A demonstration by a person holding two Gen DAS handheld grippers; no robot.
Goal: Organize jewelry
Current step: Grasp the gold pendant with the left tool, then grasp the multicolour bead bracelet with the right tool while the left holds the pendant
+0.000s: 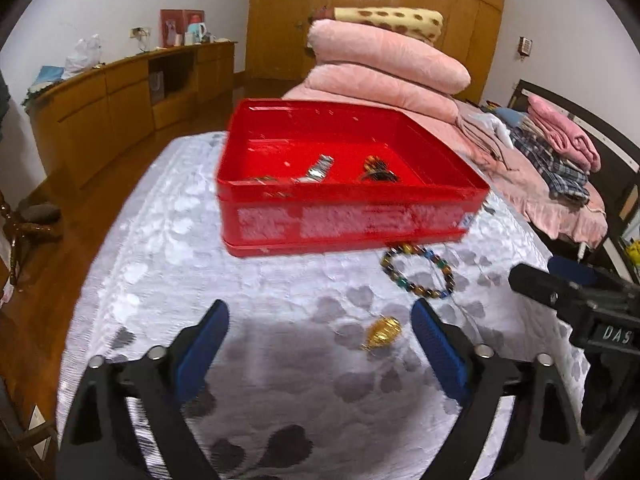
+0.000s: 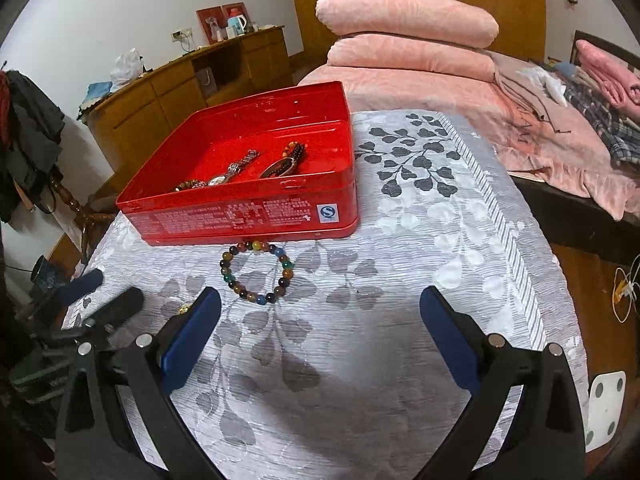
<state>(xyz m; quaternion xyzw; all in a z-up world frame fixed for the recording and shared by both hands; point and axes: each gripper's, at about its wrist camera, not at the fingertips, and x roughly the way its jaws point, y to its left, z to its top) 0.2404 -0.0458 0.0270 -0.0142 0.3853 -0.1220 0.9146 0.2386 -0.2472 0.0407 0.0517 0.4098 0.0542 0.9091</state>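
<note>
A red tin box [image 1: 352,194] [image 2: 240,218] stands open on the grey leaf-patterned cloth [image 1: 280,380] [image 2: 400,240]. Inside lie a metal watch [image 1: 320,168] [image 2: 232,171] and a dark bead bracelet [image 1: 378,170] [image 2: 286,159]. A multicoloured bead bracelet [image 1: 418,272] [image 2: 258,272] lies on the cloth against the box's front wall. A gold pendant [image 1: 382,333] rests on the cloth between the fingers of my left gripper [image 1: 320,312], nearer its right finger, and the pads do not touch it. My right gripper [image 2: 320,296] is open over bare cloth, with the bead bracelet just beyond its left finger.
Folded pink quilts [image 1: 380,68] [image 2: 408,36] are stacked behind the box. A bed with piled clothes [image 1: 560,160] runs along the right. A wooden cabinet [image 1: 120,112] lines the left wall. The cloth's edge drops to wooden floor [image 2: 592,280], where a white scale [image 2: 606,400] lies.
</note>
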